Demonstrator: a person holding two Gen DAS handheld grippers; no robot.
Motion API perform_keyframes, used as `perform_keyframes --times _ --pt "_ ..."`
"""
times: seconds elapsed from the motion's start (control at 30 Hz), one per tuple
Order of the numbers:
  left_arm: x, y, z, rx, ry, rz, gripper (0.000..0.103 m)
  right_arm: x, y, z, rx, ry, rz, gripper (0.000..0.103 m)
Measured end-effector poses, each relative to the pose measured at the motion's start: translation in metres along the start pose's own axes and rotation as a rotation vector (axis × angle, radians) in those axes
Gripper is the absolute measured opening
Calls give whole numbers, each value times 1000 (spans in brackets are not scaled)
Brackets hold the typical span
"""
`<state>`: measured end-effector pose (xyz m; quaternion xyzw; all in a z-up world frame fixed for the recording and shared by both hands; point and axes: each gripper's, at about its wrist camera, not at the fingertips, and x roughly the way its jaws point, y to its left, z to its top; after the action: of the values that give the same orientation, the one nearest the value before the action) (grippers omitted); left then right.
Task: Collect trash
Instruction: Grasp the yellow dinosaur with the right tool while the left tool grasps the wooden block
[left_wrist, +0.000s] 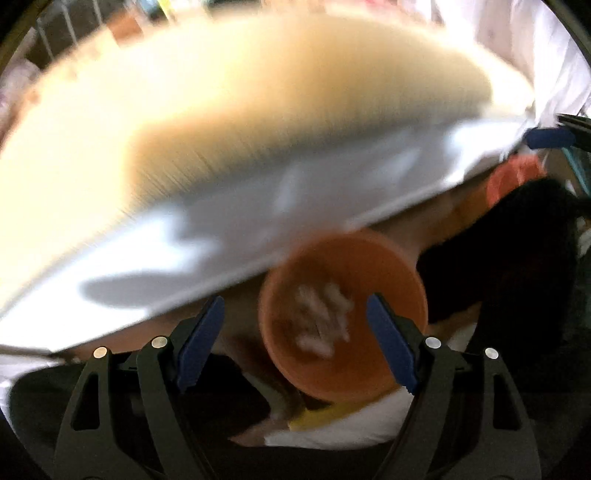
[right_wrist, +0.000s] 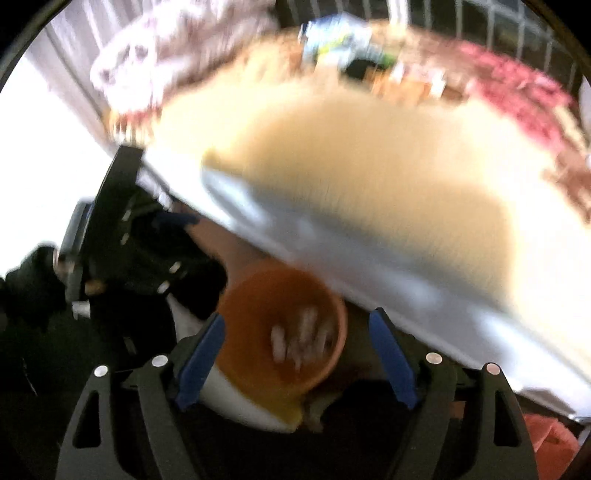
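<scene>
- Table (left_wrist: 184, 122): pale top, white edge, fills upper frame (blurred).
- Orange bin (left_wrist: 343, 317): lower centre, whitish scraps (left_wrist: 323, 317) inside.
- Left gripper (left_wrist: 295, 339), right gripper (right_wrist: 297, 350): fingers spread, holding nothing.
- Railing (right_wrist: 517, 22): upper right.

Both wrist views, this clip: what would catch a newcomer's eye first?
The round orange plastic bin below the table edge stands out first, with pale, blurred scraps lying in its bottom. Above it, the wide pale tabletop fills most of each view, sunlit with a large soft shadow. Both the left claw and the right claw hang open over the bin, holding nothing.
</scene>
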<state>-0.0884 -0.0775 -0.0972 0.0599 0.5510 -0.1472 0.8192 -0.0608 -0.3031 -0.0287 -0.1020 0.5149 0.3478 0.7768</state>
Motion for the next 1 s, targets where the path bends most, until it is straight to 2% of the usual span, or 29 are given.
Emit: perform_keyframes --times 0.13,0.23,0.33,0.43,0.5,0.63,0.8,1.0 --pt "-45 24 26 -59 -203 72 86 -8 -26 50 79 -144 -41 79" --pt "-56 46 52 -145 -306 98 87 8 -54 93 196 -211 -37 79" --pt "-56 63 85 -230 -363 119 87 31 -77 136 290 -252 -85 79" --pt "-50 78 104 -254 -407 140 87 59 -88 174 295 -252 -175 82" --pt "-45 81 114 -258 -423 156 87 82 -96 191 284 -225 -232 86" --pt "-33 85 117 -249 -429 146 87 110 -107 212 258 -168 -261 90" --pt "-23 85 116 -219 -411 170 87 125 -125 231 346 -161 -168 91" --pt "-15 92 115 -240 -392 137 87 140 -129 236 384 -162 -170 91"
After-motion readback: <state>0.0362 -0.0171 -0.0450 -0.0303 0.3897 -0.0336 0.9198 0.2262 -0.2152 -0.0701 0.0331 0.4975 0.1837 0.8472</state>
